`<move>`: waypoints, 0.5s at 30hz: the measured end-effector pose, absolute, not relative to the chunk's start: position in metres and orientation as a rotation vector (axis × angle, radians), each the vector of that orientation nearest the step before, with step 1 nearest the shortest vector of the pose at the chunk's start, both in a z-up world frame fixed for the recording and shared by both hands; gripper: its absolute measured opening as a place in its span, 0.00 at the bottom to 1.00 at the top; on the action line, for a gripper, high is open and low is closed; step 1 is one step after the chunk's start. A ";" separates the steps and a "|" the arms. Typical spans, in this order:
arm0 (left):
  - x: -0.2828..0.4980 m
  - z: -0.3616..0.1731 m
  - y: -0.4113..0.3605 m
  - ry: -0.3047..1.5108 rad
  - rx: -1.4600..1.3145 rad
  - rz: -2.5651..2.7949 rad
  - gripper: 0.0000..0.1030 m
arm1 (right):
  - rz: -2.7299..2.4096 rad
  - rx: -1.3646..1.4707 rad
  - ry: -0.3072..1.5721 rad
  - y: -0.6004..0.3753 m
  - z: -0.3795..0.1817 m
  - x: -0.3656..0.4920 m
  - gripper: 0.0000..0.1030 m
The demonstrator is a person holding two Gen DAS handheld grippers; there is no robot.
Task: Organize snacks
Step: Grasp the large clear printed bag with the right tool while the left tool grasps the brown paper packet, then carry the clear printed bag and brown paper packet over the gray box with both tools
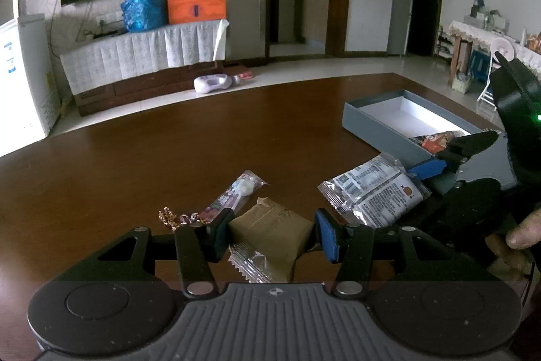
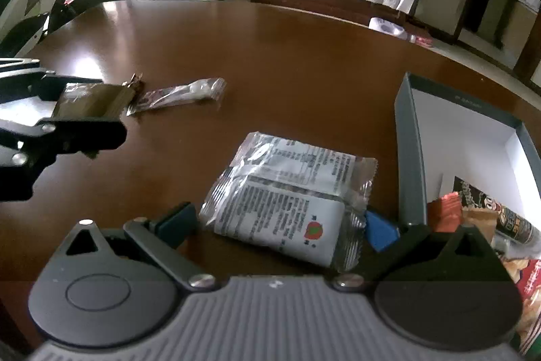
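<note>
Left gripper [image 1: 274, 234] clamped on brown packet [image 1: 270, 232]; right gripper [image 2: 280, 225] spread around silver packet [image 2: 287, 192], left of grey box [image 2: 410, 151].

Two grippers: the left gripper [image 1: 274, 234] and the right gripper [image 2: 280, 224]. One brown table [image 1: 203, 137]. One grey box [image 1: 375, 120] at the right of the frame, with at least two packets inside; the exact count is unclear. Outside it, four snacks: one brown packet [image 1: 270, 232], one silver packet [image 1: 375, 195], one clear lollipop wrapper [image 1: 236, 192], one small gold candy [image 1: 168, 216].
</note>
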State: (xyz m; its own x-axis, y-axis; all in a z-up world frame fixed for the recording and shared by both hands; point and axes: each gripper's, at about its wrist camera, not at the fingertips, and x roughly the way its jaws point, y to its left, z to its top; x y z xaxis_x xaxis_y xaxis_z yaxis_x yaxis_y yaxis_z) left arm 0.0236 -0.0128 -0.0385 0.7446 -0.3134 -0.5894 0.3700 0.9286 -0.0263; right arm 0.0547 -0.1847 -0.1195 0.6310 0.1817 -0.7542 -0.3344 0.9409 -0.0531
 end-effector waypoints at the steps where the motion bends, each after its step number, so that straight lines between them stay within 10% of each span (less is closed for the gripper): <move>1: 0.023 -0.039 -0.013 0.627 0.093 -0.375 0.51 | 0.289 -0.189 0.833 -0.184 -0.120 0.056 1.00; 15: 0.019 -0.033 -0.014 0.617 0.090 -0.367 0.51 | 0.328 -0.097 0.751 -0.184 -0.113 0.054 0.82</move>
State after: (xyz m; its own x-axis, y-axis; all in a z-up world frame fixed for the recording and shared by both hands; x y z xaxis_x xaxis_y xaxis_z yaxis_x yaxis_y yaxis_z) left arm 0.0191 -0.0140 -0.0334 0.7534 -0.3097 -0.5801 0.3628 0.9315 -0.0261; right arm 0.0536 -0.1840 -0.1126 0.6828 0.2575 -0.6837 -0.3265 0.9447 0.0297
